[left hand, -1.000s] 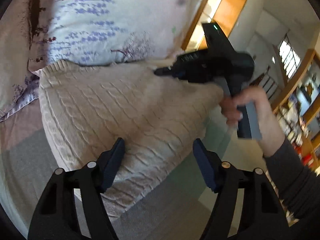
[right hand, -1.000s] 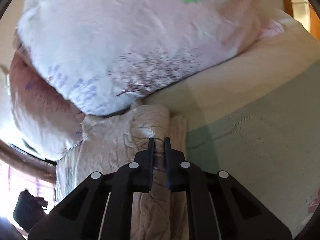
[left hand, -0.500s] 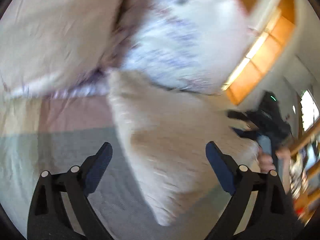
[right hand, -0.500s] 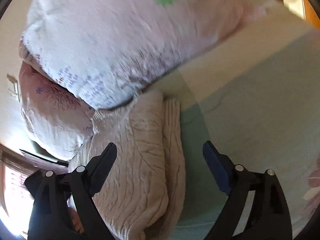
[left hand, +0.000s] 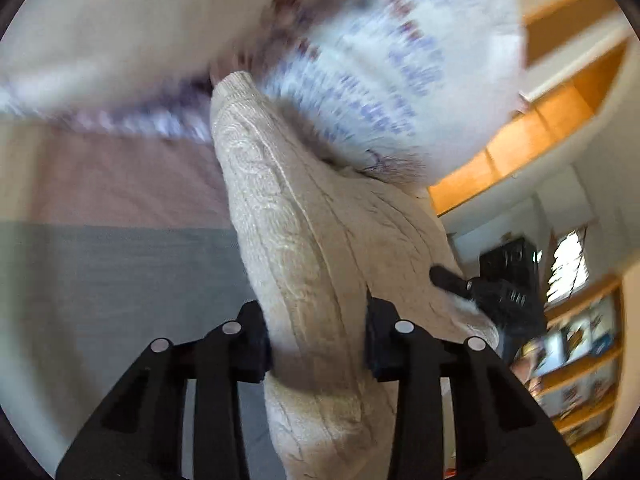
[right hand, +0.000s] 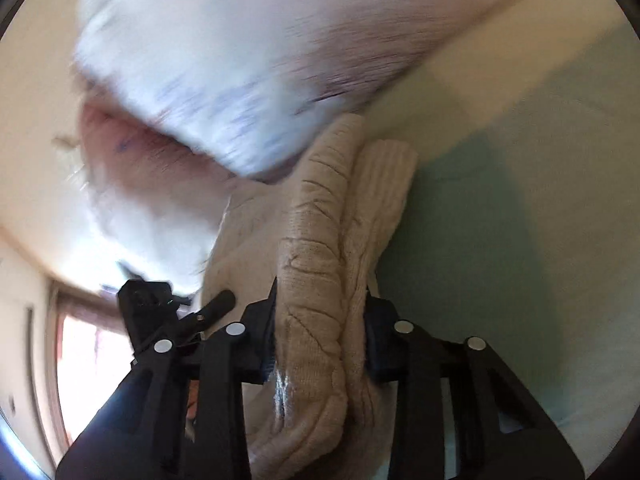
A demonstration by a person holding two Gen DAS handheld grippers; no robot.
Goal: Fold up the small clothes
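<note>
Left tongs [left hand: 316, 344] clamp folded knit sweater [left hand: 320, 240], right tongs [right hand: 320, 344] clamp its doubled edge, bed [right hand: 520, 260] bare rightward, pillow [left hand: 380, 60] crowding ahead.

No legible text, labels, brands, numbers or signs in either view. Both frames are motion-blurred. Left wrist view: faint light marks on the side of the right gripper [left hand: 505, 285], too smeared to read; items on the shelf [left hand: 576, 364] show colored covers, no lettering resolvable. Right wrist view: nothing printed on the sweater [right hand: 316, 248] or pillow [right hand: 224, 52] beyond pattern.
</note>
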